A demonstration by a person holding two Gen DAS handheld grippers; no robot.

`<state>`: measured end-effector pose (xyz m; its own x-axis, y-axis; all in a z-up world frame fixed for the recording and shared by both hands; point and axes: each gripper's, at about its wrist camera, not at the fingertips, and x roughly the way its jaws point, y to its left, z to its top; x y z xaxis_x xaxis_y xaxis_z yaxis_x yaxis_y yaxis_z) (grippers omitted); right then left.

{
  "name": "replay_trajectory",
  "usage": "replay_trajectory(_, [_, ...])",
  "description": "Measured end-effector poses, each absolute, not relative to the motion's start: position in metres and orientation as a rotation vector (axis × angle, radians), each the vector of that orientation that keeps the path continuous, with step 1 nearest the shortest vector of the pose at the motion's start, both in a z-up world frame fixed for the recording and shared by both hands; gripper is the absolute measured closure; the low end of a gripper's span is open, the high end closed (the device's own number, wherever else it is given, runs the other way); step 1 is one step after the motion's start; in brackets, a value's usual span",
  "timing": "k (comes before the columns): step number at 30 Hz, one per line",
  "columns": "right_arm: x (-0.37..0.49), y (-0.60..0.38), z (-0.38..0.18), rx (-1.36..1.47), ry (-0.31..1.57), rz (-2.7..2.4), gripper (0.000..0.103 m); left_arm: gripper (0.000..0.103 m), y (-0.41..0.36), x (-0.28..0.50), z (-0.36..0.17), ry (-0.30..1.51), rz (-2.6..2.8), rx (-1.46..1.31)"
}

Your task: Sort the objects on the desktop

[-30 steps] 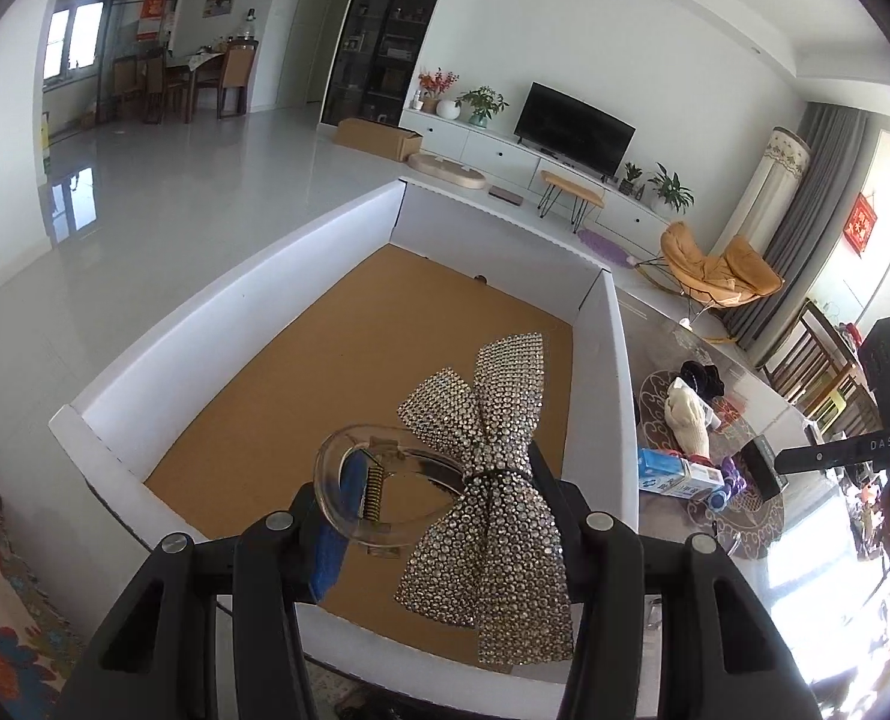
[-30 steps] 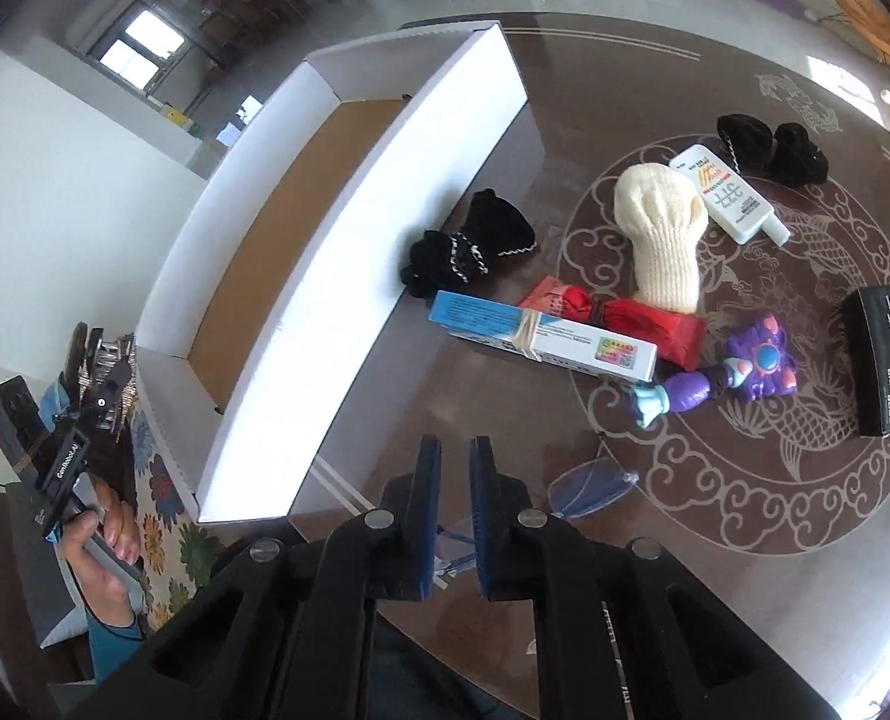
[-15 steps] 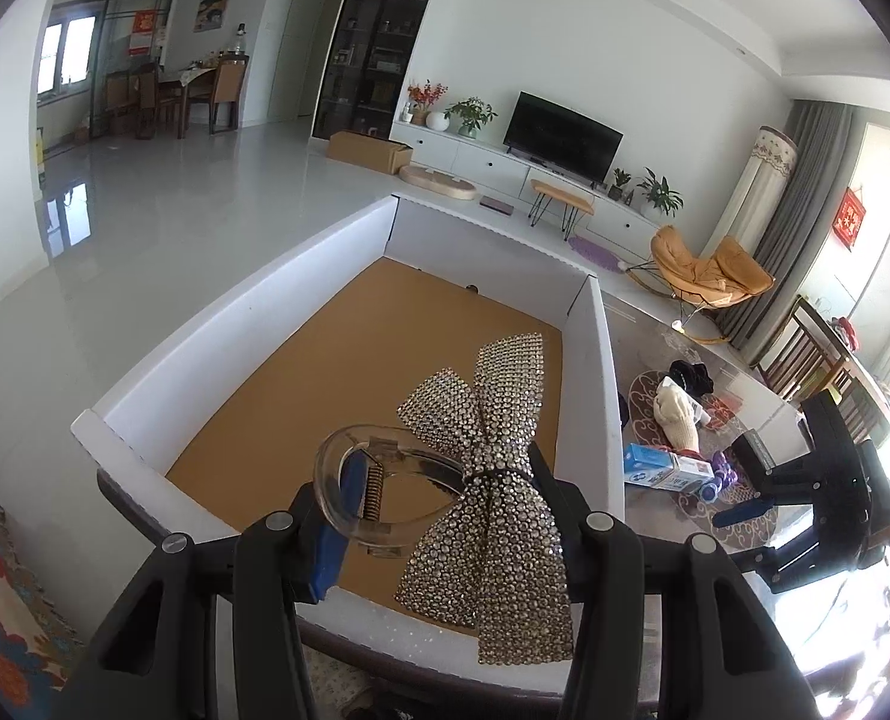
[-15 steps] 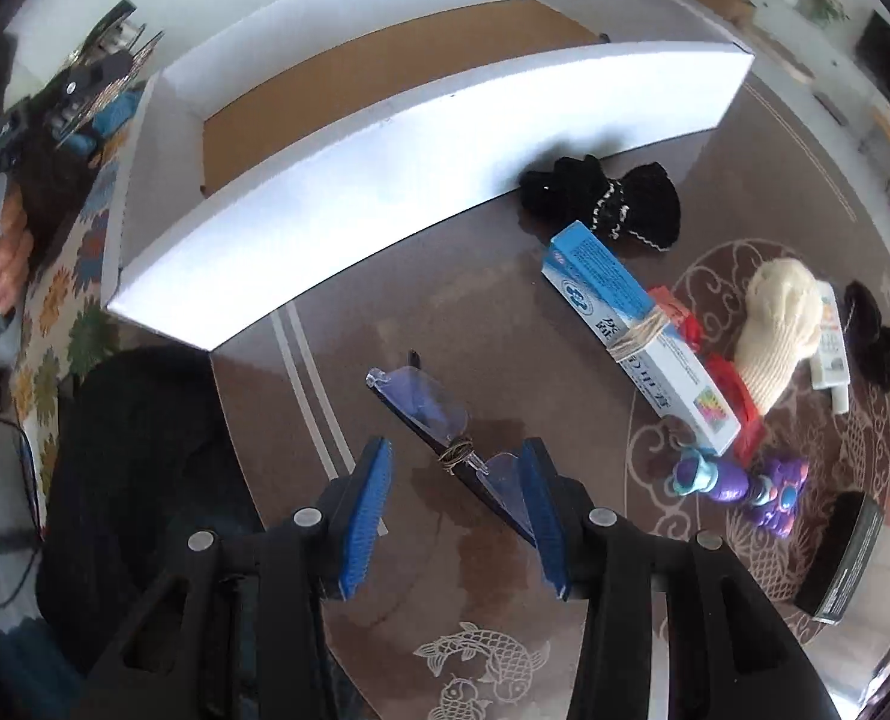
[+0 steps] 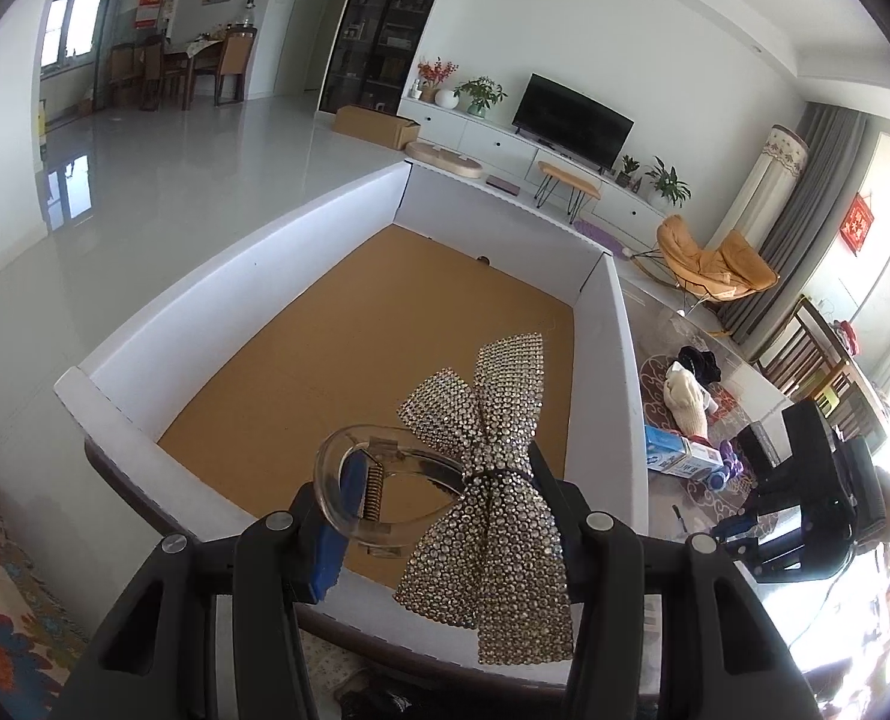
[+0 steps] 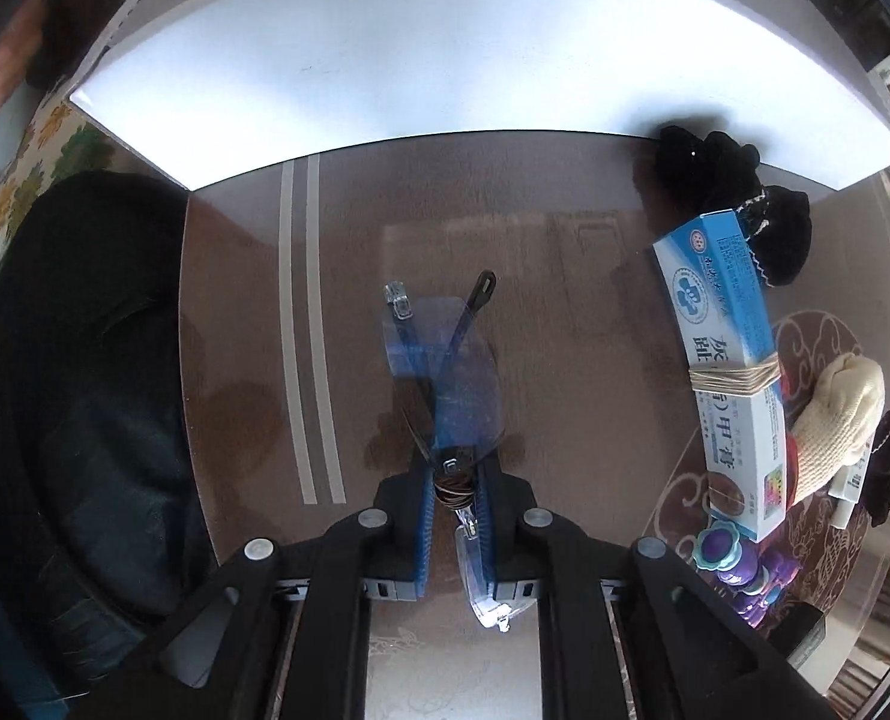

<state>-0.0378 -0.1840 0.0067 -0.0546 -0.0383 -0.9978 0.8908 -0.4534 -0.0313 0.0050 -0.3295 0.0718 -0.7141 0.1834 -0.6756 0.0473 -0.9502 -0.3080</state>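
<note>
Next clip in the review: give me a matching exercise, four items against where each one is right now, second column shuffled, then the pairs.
Things:
1. rhinestone bow hair clip
2. folded blue glasses
3. blue and white box
4. black scrunchie

Places:
A. on the table against the white box wall
B. clamped in the right gripper
C. on the table, bound with a rubber band
D. held in the left gripper over the white box

Pairs: 1-D, 2-B, 3-C, 4-A
</note>
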Motion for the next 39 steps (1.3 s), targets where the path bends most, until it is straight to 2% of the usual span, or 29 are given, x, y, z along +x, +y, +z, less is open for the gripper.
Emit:
replay_trajectory(5, [-0.062,-0.209,0.097,1.343,0.756,-1.783,0.09,0.052,-0.338,-0.025,0.07,-0.503,2.791,-1.221])
replay_trajectory(10, [-0.096,-0.296,0.167,1.155,0.433,-1.928,0.09,0.052,-0.343,-0.063,0.058,-0.524,2.774,-1.395])
replay_trajectory(13, [-0.12,-0.341,0.144,1.223,0.341,-1.955,0.089,0.048,-0.344,-0.08,0.044,-0.526,2.736,-1.547])
replay_trajectory(15, [-0.135,-0.362,0.107,1.34,0.325,-1.961,0.089,0.034,-0.344,-0.086,0.034,-0.522,2.714,-1.65])
replay_trajectory(16, [-0.144,-0.367,0.089,1.405,0.316,-1.961,0.085,0.033,-0.344,-0.086,0.032,-0.501,2.739,-1.681])
replay_trajectory(18, [-0.152,-0.366,0.06,1.503,0.264,-1.956,0.072,0.032,-0.346,-0.081,0.033,-0.487,2.778,-1.659])
replay_trajectory(19, [-0.156,-0.363,0.053,1.515,0.231,-1.965,0.059,0.032,-0.349,-0.076,0.035,-0.519,2.784,-1.627])
replay_trajectory(20, [-0.158,-0.357,0.052,1.501,0.195,-1.984,0.041,0.032,-0.35,-0.07,0.037,-0.553,2.798,-1.595])
replay_trajectory(22, [-0.155,-0.342,0.061,1.441,0.12,-2.013,0.018,0.032,-0.347,-0.06,0.048,-0.571,2.832,-1.534])
replay_trajectory(23, [-0.151,-0.33,0.072,1.396,0.088,-2.037,0.014,0.032,-0.339,-0.055,0.055,-0.557,2.842,-1.495])
replay_trajectory(25, [-0.143,-0.304,0.094,1.301,0.03,-2.088,0.012,0.032,-0.316,-0.044,0.071,-0.506,2.84,-1.419])
replay_trajectory(27, [-0.127,-0.268,0.117,1.188,-0.007,-2.172,0.0,0.032,-0.281,-0.032,0.086,-0.453,2.801,-1.347])
replay_trajectory(28, [-0.117,-0.249,0.124,1.135,-0.011,-2.212,0.0,0.031,-0.261,-0.027,0.092,-0.432,2.764,-1.317])
replay_trajectory(29, [-0.107,-0.226,0.129,1.087,-0.005,-2.254,0.0,0.025,-0.237,-0.022,0.095,-0.411,2.717,-1.288])
replay_trajectory(30, [-0.097,-0.205,0.131,1.061,0.008,-2.293,0.0,0.014,-0.213,-0.017,0.098,-0.39,2.668,-1.263])
replay_trajectory(31, [-0.087,-0.181,0.129,1.051,0.019,-2.337,0.0,0.009,-0.189,-0.012,0.097,-0.369,2.626,-1.24])
replay_trajectory(32, [-0.076,-0.154,0.124,1.052,0.029,-2.386,0.0,0.004,-0.163,-0.007,0.095,-0.352,2.584,-1.218])
replay_trajectory(35, [-0.05,-0.077,0.094,1.139,0.065,-2.527,0.0,0.003,-0.094,0.0,0.069,-0.327,2.474,-1.224])
replay_trajectory(39, [-0.026,0.019,0.035,1.361,0.131,-2.703,0.0,0.003,-0.031,-0.017,0.009,-0.292,2.498,-1.338])
